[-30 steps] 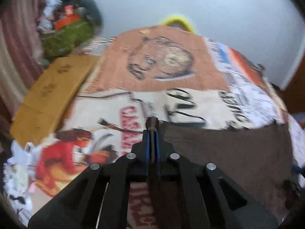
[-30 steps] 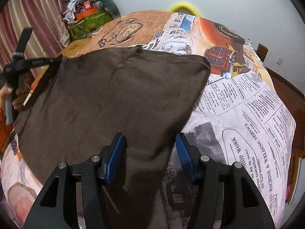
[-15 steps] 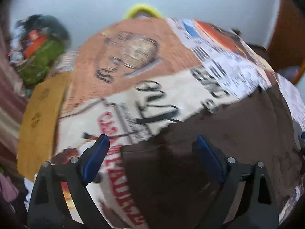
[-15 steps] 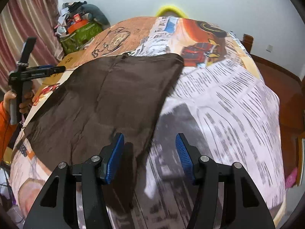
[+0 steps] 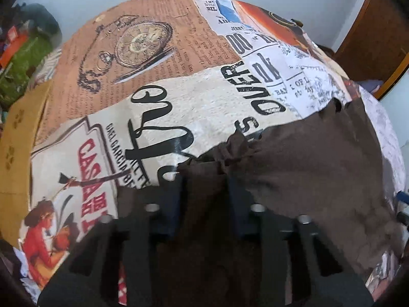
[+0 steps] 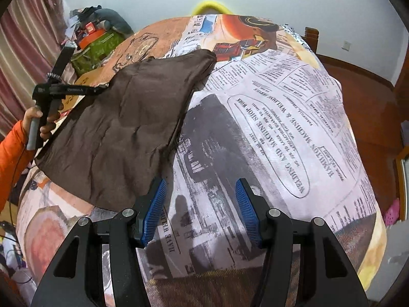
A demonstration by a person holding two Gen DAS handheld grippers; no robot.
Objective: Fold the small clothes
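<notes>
The brown cloth [image 6: 122, 133] lies spread on the bed [image 6: 294, 133], on its left half, with its long axis running from the near edge toward the far edge. The left gripper [image 5: 204, 179] is the nearer one: its jaws have just been closing and now pinch a bunched fold at the cloth's far left edge. The right gripper [image 6: 200, 204] hangs with released jaws over the bare printed bedcover, and the cloth's near right corner lies just beside its left finger, so I judge it must shift left to take that corner.
</notes>
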